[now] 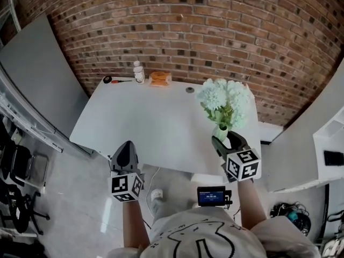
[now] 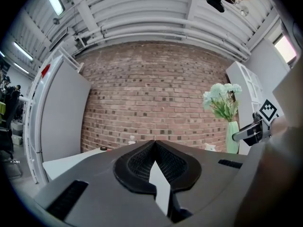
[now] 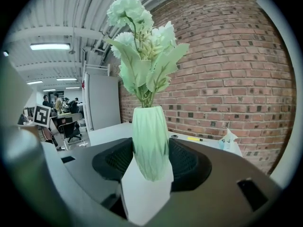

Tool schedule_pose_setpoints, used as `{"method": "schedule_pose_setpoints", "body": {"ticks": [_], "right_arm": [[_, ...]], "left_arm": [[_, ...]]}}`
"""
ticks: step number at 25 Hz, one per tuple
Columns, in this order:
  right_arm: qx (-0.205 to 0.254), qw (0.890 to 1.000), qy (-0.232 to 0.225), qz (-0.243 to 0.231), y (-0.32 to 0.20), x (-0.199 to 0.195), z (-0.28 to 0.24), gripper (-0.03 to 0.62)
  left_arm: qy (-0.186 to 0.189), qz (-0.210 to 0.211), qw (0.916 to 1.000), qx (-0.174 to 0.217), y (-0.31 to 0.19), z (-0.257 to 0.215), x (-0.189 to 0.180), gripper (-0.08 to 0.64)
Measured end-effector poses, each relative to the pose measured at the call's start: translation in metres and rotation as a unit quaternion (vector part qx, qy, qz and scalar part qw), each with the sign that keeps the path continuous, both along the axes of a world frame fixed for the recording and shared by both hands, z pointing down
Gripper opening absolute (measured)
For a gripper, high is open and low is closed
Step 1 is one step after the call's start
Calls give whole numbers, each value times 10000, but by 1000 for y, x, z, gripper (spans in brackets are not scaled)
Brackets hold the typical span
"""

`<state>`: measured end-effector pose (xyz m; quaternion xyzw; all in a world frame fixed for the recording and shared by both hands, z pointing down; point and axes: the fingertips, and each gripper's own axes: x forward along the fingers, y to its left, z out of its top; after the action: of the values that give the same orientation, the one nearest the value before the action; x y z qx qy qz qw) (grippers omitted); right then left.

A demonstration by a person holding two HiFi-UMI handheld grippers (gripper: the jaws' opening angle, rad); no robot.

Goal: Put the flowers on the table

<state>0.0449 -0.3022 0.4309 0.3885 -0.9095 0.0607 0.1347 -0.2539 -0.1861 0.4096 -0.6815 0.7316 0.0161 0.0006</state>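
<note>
Pale green and ribbed, the vase (image 3: 150, 141) sits clamped between the pads of my right gripper (image 3: 150, 167), upright, with the white-and-green flowers (image 3: 142, 46) rising out of it. In the head view it hangs over the near right part of the white table (image 1: 145, 117). I can't tell whether its base is touching the top yet. My left gripper (image 2: 155, 148) has its jaws closed on nothing, by the table's near edge. I'd judge the carry nearly done. What's left is to lower the vase, let go and back away.
</note>
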Motion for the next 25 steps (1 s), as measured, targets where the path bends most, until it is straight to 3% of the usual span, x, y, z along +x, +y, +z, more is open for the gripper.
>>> {"method": "schedule_pose_setpoints", "body": {"ticks": [15, 25], "right_arm": [[-83, 9970, -76, 764, -39, -88, 12, 233], [-125, 9941, -57, 1077, -67, -131, 20, 233]], "left_arm": [[-72, 681, 9976, -95, -85, 5, -106, 12], [-64, 1109, 9937, -165, -137, 13, -144, 12]]}}
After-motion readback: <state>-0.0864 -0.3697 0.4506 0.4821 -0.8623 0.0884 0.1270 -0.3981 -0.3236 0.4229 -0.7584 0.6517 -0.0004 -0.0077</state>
